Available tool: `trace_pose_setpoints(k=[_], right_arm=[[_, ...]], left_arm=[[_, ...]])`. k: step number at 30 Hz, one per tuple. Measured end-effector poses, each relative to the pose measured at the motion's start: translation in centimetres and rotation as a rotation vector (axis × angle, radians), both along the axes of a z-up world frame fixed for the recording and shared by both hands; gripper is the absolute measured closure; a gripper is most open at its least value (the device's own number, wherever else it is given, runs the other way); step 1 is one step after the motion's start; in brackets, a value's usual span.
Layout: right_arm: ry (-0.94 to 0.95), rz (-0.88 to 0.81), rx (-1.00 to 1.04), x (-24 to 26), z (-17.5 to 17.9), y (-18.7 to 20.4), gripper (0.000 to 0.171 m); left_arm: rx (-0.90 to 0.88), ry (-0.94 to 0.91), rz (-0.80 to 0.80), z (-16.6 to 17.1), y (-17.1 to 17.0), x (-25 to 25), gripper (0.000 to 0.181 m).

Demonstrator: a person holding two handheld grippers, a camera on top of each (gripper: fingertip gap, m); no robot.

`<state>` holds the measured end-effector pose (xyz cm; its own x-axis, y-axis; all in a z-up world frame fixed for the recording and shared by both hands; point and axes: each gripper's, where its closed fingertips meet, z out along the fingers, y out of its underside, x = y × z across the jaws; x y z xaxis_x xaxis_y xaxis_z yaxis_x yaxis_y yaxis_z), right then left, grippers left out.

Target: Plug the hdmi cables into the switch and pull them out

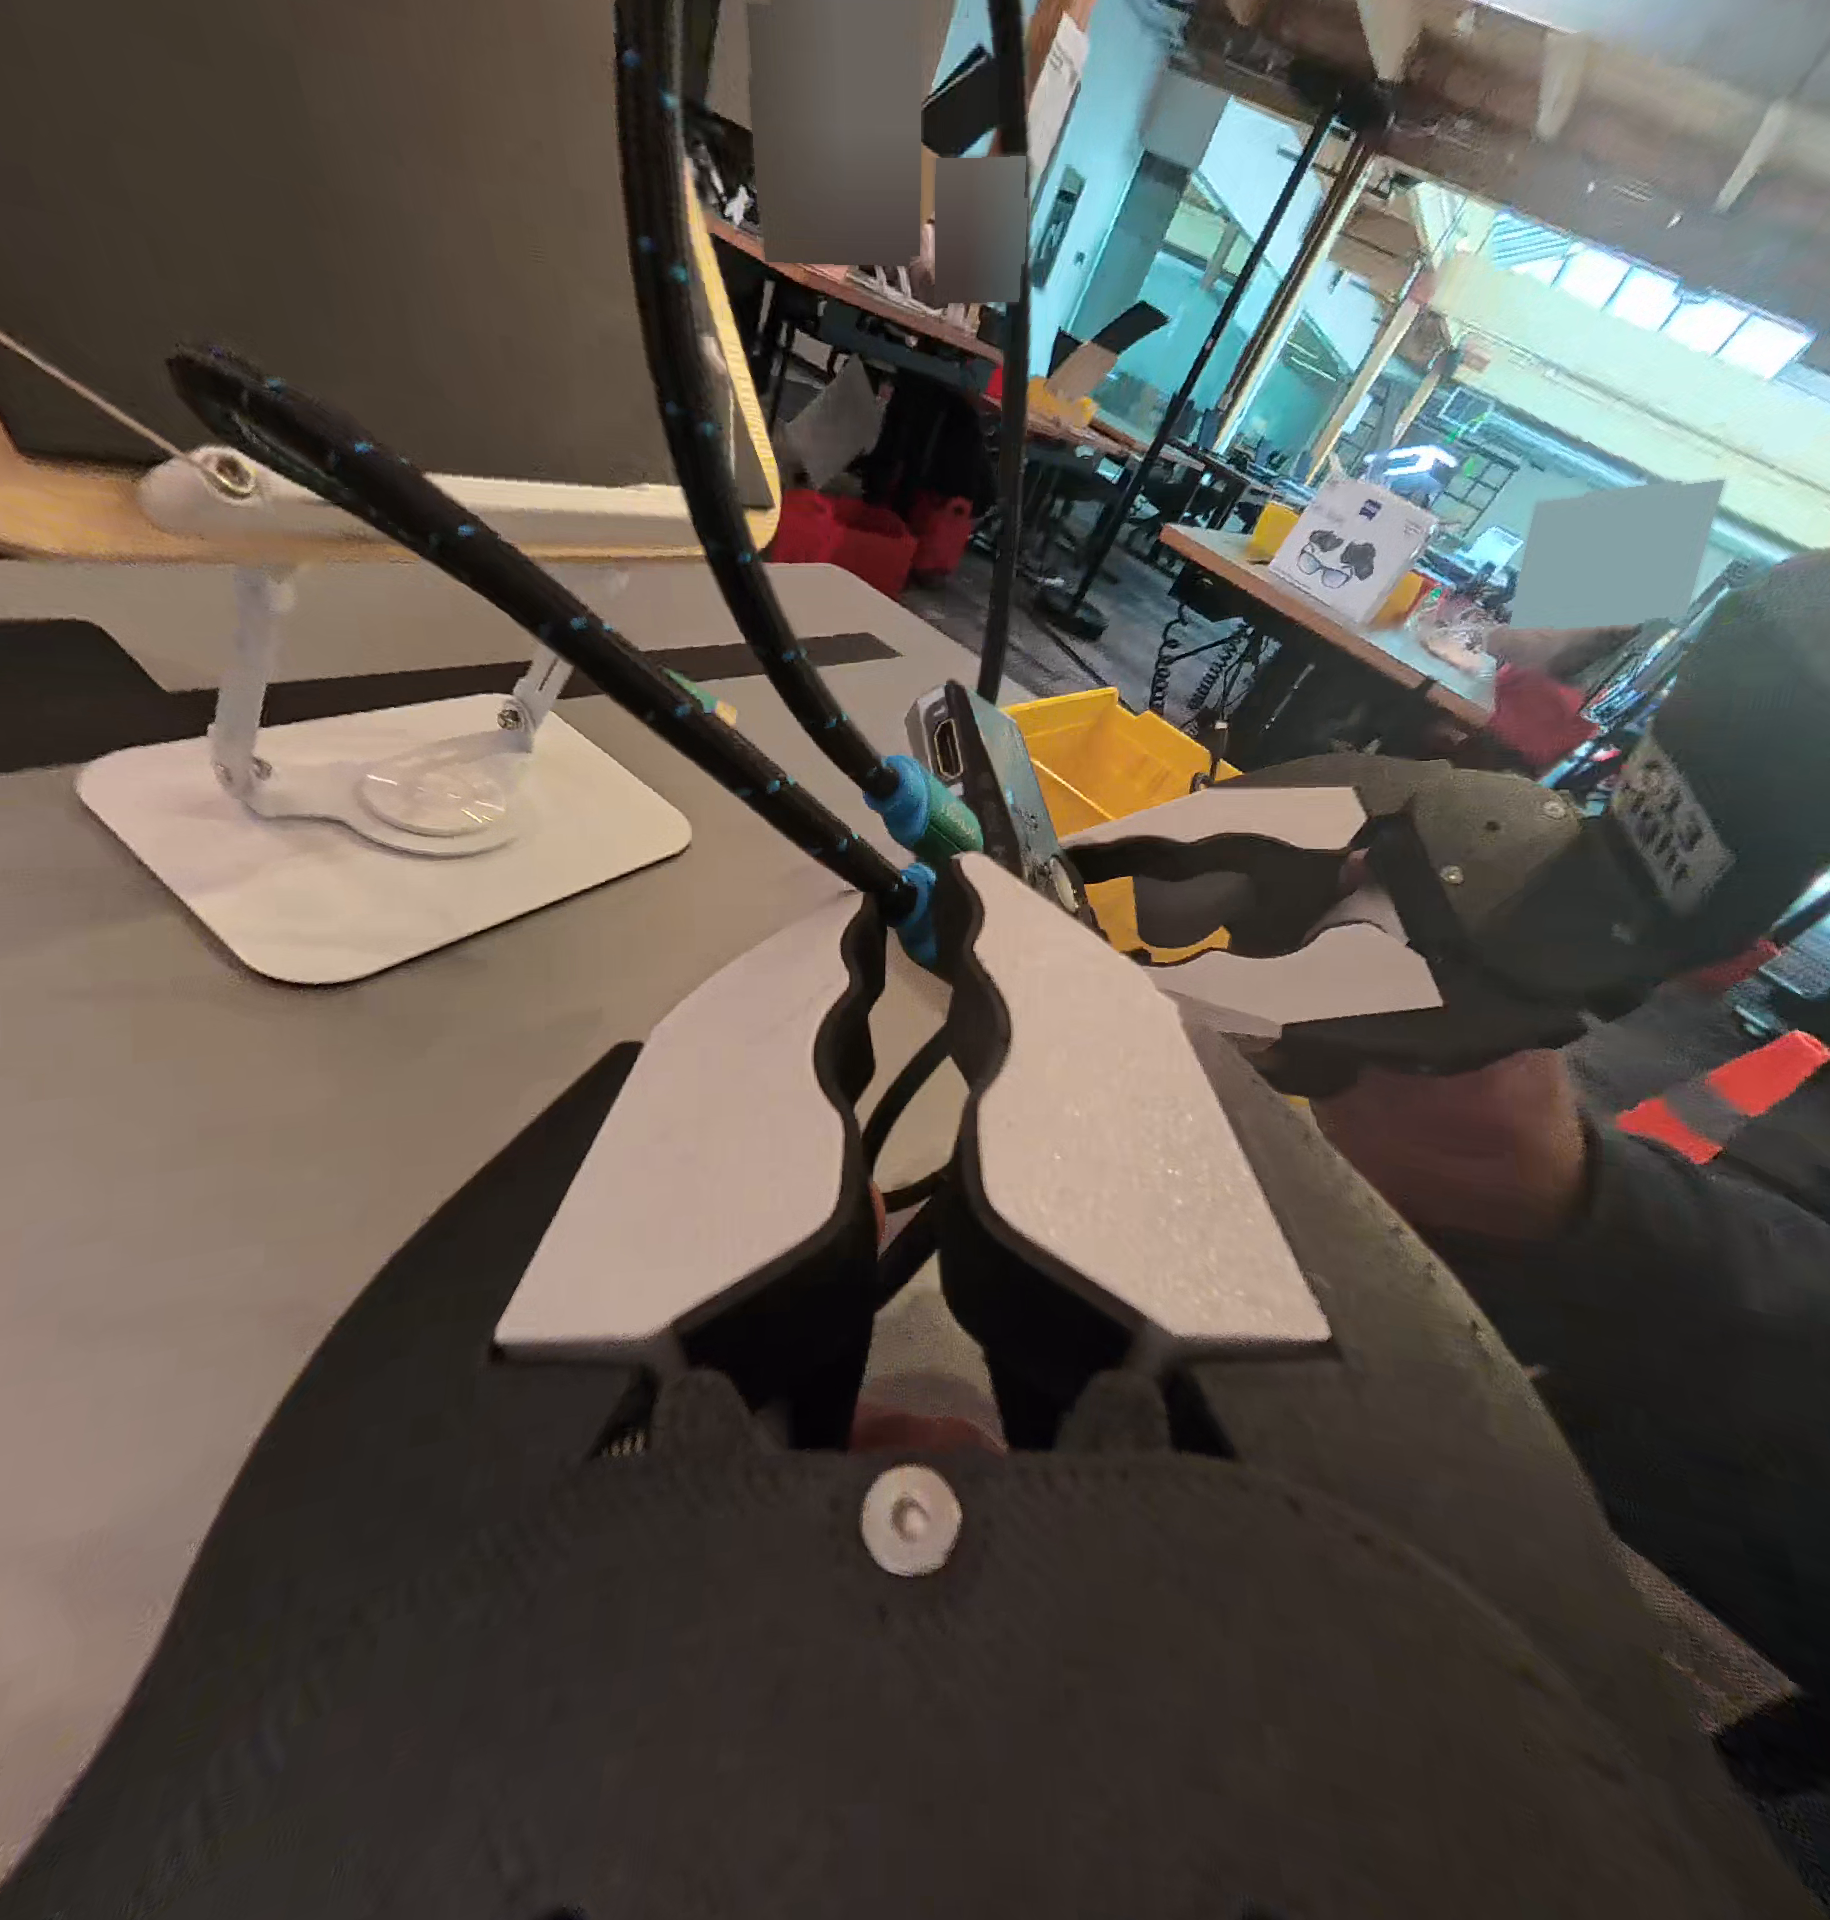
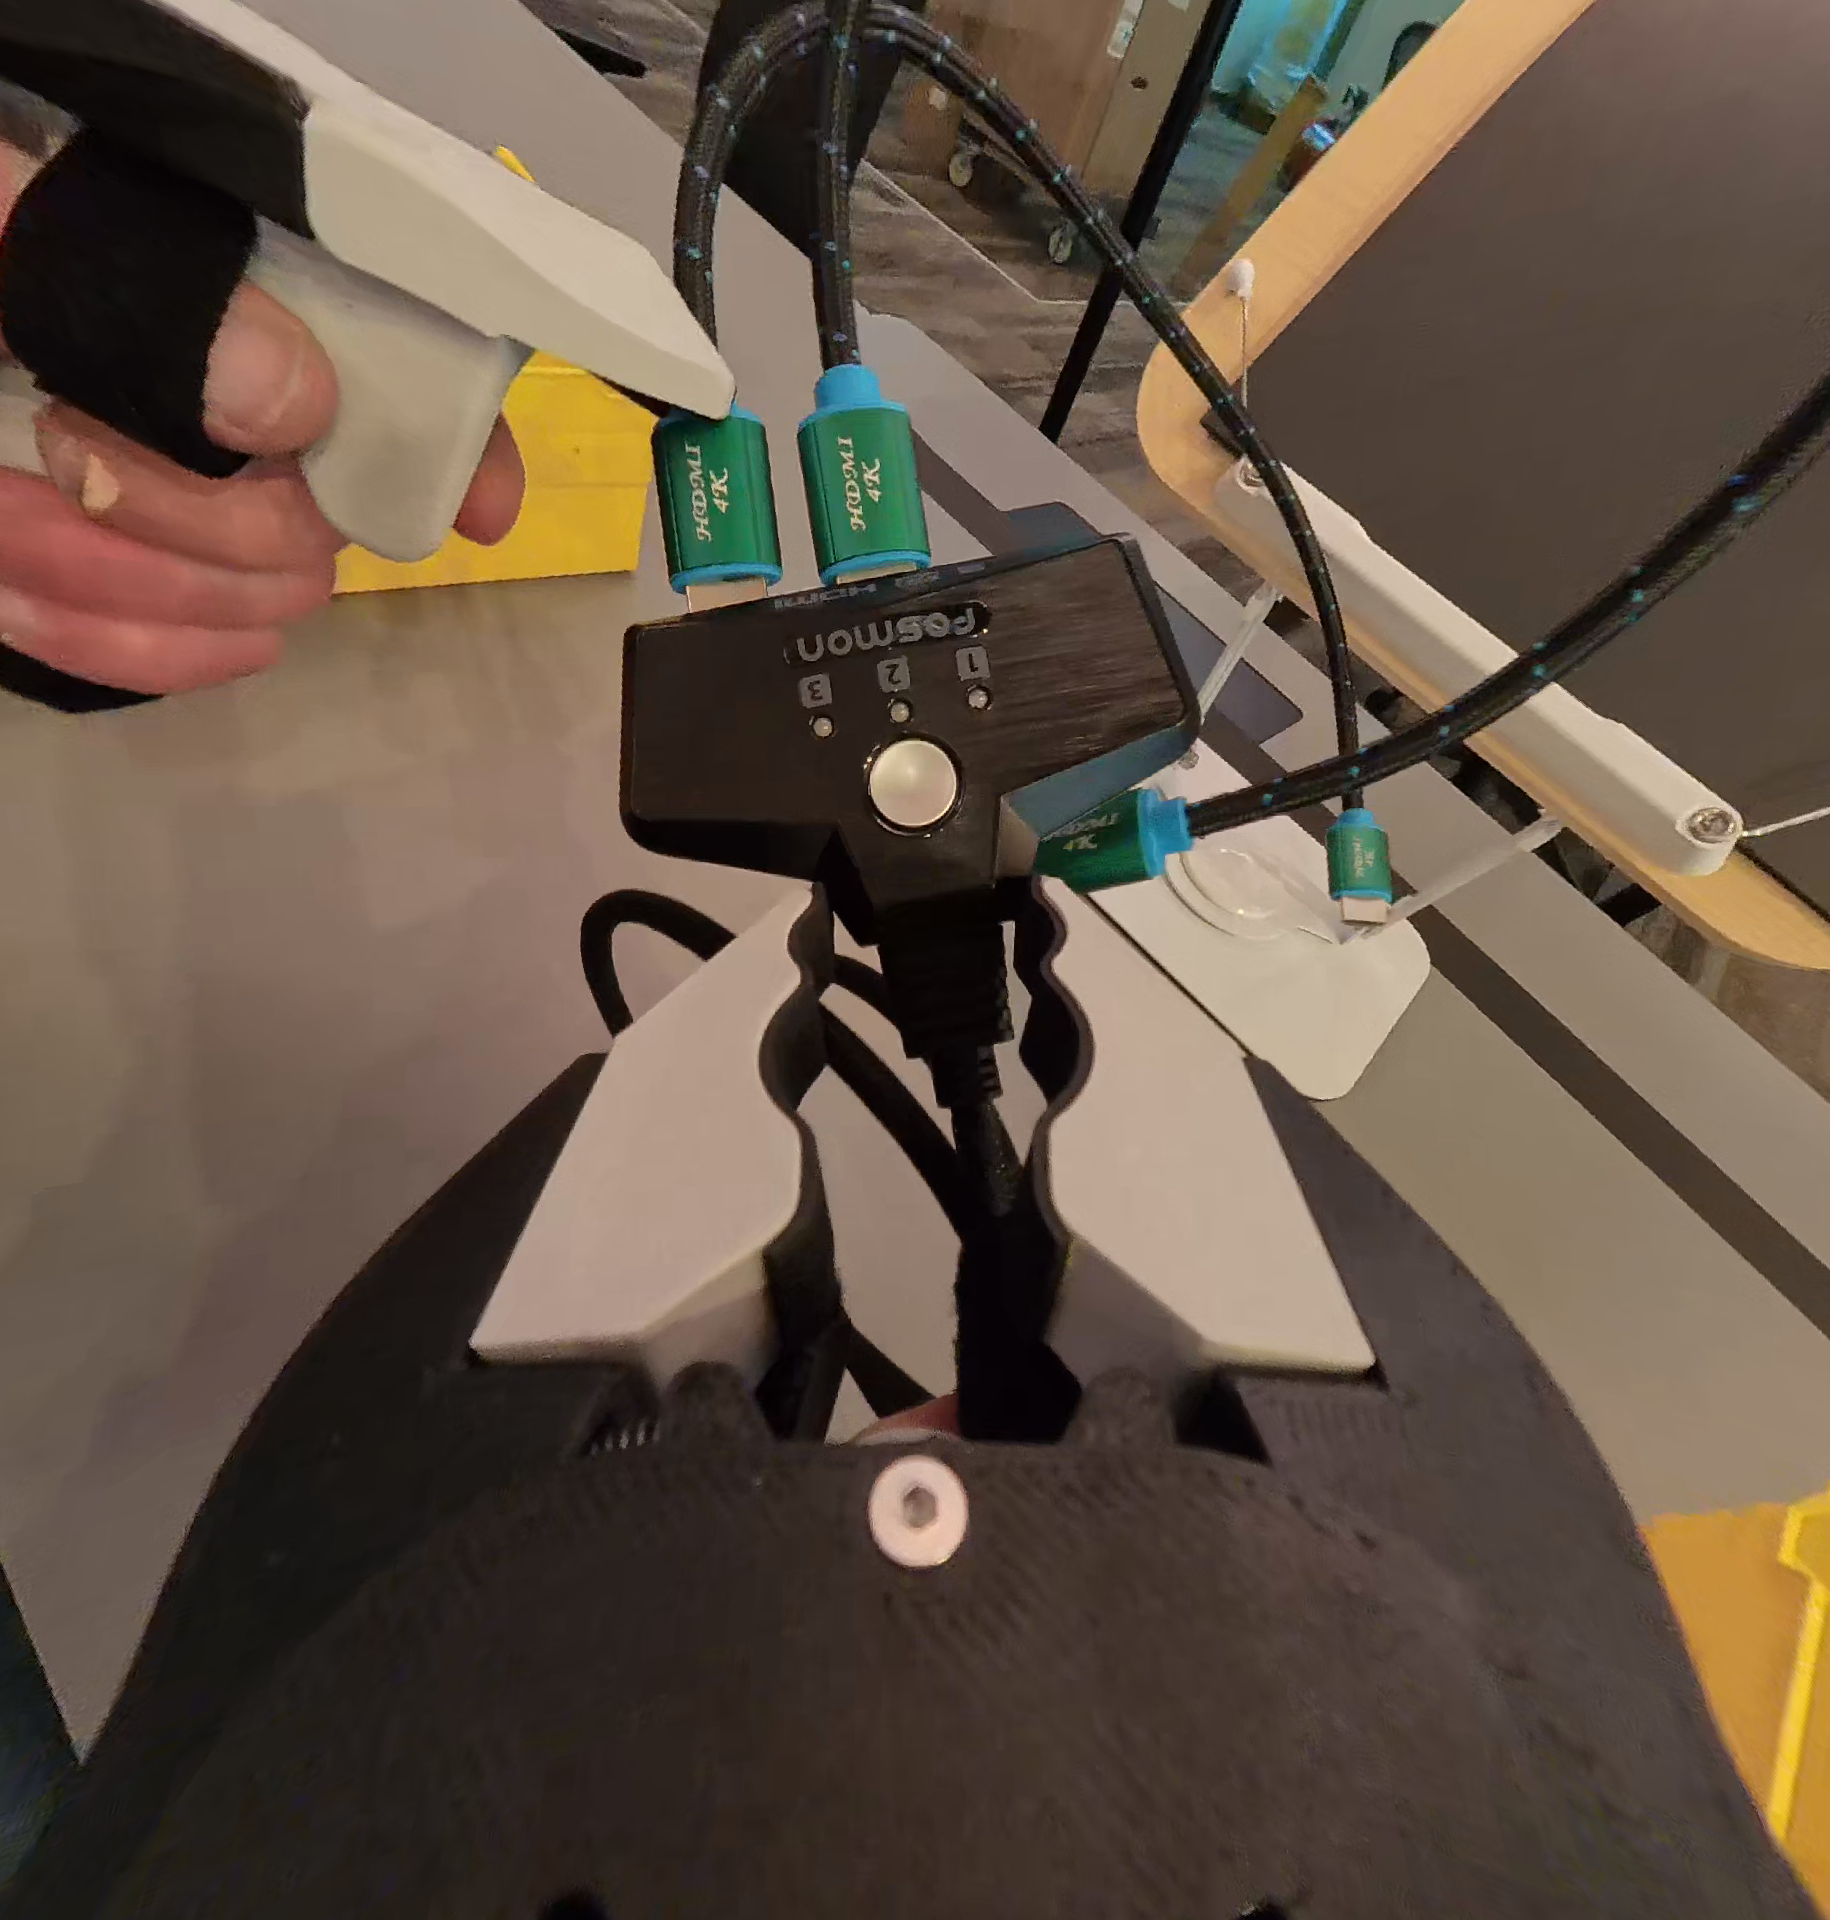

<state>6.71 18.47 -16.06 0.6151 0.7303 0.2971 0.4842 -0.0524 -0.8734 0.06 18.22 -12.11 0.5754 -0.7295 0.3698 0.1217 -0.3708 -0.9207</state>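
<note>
The black switch (image 2: 906, 717) sits pinched in the right gripper (image 2: 921, 914), at 12 o'clock. Two green plugs (image 2: 791, 499) poke into its far edge. The left gripper (image 1: 916, 914) seems pinched on the left plug.

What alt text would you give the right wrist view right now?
The right tongs clamp the black HDMI switch by its cable end above a grey table. Two green plugs sit at its far edge: the middle plug looks seated, while the left plug, gripped by the left tongs, shows bare metal. A third plug is beside the switch's right side.
</note>
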Motion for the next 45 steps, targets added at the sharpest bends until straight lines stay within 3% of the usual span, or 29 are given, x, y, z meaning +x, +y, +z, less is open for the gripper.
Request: trace_pose_setpoints(k=[1, 8, 15, 20, 31, 35, 40, 45], right_arm=[[-0.004, -0.007, -0.002, 0.1, -0.1, 0.1, 0.139], [0.032, -0.016, -0.036, -0.4, -0.4, -0.1, 0.139], [0.088, 0.046, -0.008, -1.1, 0.0, -0.1, 0.137], [0.077, 0.064, -0.023, -1.3, -1.3, 0.2, 0.136], [0.217, 0.153, -0.107, -3.7, -1.7, 0.0, 0.12], [0.284, 0.186, -0.188, -4.4, -2.0, -0.3, 0.134], [0.249, 0.17, -0.208, -4.0, -2.3, -0.3, 0.137], [0.205, 0.125, -0.234, -3.6, -3.2, 0.1, 0.138]], left_arm=[[-0.005, 0.012, 0.001, -0.2, 0.0, 0.0, 0.17], [0.048, -0.044, 0.152, -0.7, 0.6, -0.4, 0.17], [0.0, -0.157, 0.085, 1.3, 0.1, -0.6, 0.172], [0.024, -0.133, 0.058, 1.9, -1.1, 0.6, 0.172], [-0.013, -0.187, 0.013, 3.2, -2.1, 1.5, 0.171], [-0.004, -0.177, 0.013, 3.2, -2.0, 1.4, 0.171], [0.111, -0.025, 0.015, 2.3, -0.9, 0.6, 0.171], [0.09, -0.053, 0.04, 0.7, -0.3, 0.1, 0.171]])
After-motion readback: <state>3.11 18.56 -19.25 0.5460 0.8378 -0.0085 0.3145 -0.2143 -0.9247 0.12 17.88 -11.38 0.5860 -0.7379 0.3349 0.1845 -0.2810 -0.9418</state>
